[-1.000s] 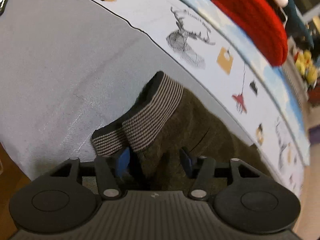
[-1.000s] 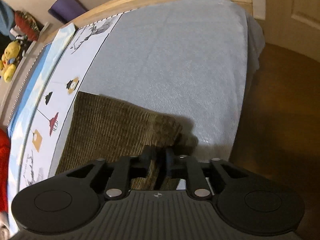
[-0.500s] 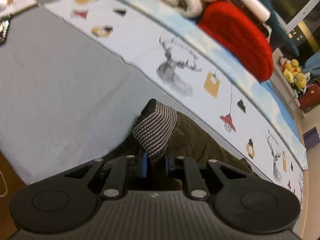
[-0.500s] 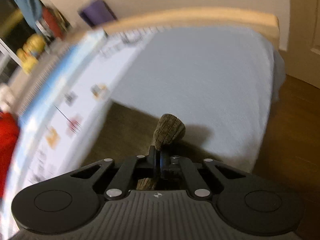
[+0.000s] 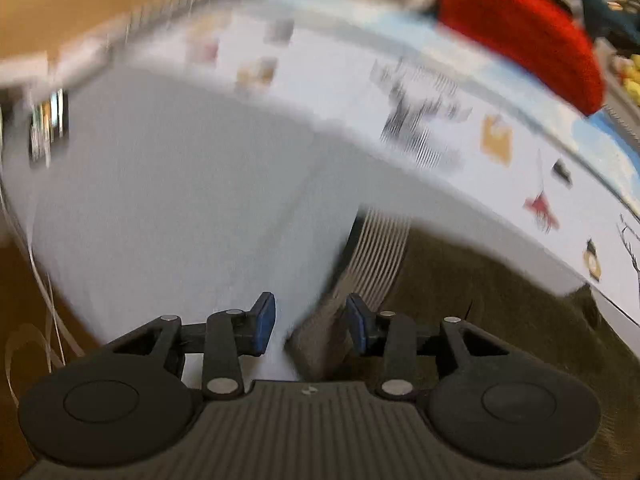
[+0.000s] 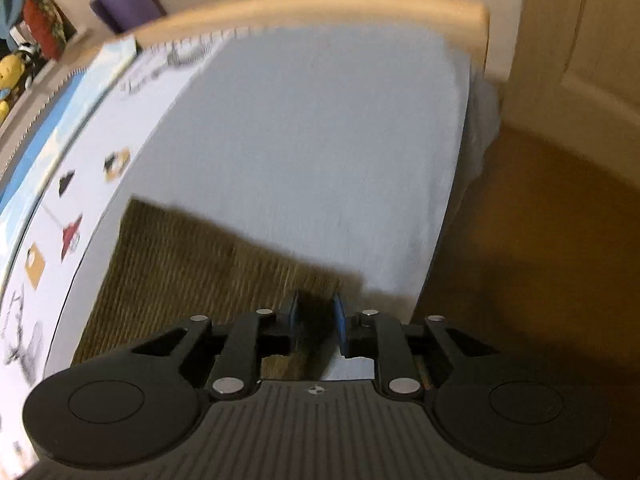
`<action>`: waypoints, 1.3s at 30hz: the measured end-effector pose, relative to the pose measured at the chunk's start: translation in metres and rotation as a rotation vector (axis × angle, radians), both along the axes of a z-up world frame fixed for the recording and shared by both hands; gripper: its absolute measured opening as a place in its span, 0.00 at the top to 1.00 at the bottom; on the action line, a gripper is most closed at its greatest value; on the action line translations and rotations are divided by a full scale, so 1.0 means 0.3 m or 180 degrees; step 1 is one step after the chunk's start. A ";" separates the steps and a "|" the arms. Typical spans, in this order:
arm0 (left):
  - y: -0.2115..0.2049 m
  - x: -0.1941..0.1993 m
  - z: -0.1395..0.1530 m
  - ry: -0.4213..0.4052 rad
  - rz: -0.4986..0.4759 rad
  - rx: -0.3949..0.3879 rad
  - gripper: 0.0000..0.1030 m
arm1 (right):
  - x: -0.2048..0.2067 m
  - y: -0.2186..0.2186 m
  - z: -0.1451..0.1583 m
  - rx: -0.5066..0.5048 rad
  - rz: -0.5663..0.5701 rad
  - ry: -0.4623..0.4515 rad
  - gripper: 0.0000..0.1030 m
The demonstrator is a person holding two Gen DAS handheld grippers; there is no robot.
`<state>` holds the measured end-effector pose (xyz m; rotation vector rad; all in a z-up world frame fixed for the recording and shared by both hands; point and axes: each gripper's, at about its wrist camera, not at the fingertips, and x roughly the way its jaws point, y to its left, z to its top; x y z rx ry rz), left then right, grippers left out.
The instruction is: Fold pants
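Olive corduroy pants lie flat on the grey bed sheet. Their striped waistband lies just ahead of my left gripper's right finger. My left gripper hovers over the waistband's edge. Its jaws are opening, and the blue pads stand apart and press on nothing. My right gripper hangs over the near corner of the pants' other end. Its jaws are opening too, with a narrow gap and dark fabric lying below it. The left wrist view is blurred.
A patterned blanket with deer prints runs along the far side of the pants, with a red knit item on it. The bed's edge drops to a wooden floor on the right. A wooden footboard closes the far end.
Half a second ago each gripper was shut on a raised pinch of fabric, left on the waistband, right on the far end. Both have let go and risen; the pants lie flat.
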<state>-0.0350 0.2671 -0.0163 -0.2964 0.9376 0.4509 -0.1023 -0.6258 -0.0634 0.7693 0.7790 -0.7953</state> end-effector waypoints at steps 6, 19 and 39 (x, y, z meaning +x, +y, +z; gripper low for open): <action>-0.129 0.044 0.010 -0.0279 -0.0788 0.0163 0.58 | 0.074 0.073 0.050 -0.0210 0.0680 -0.0357 0.80; -0.205 0.128 -0.064 -0.0007 -0.0853 0.0110 0.59 | 0.180 0.152 0.030 0.0110 0.1114 -0.0239 0.77; -0.155 0.188 -0.191 0.0628 -0.0588 -0.0055 0.52 | 0.735 1.189 0.287 -0.0067 0.3757 -0.1138 0.84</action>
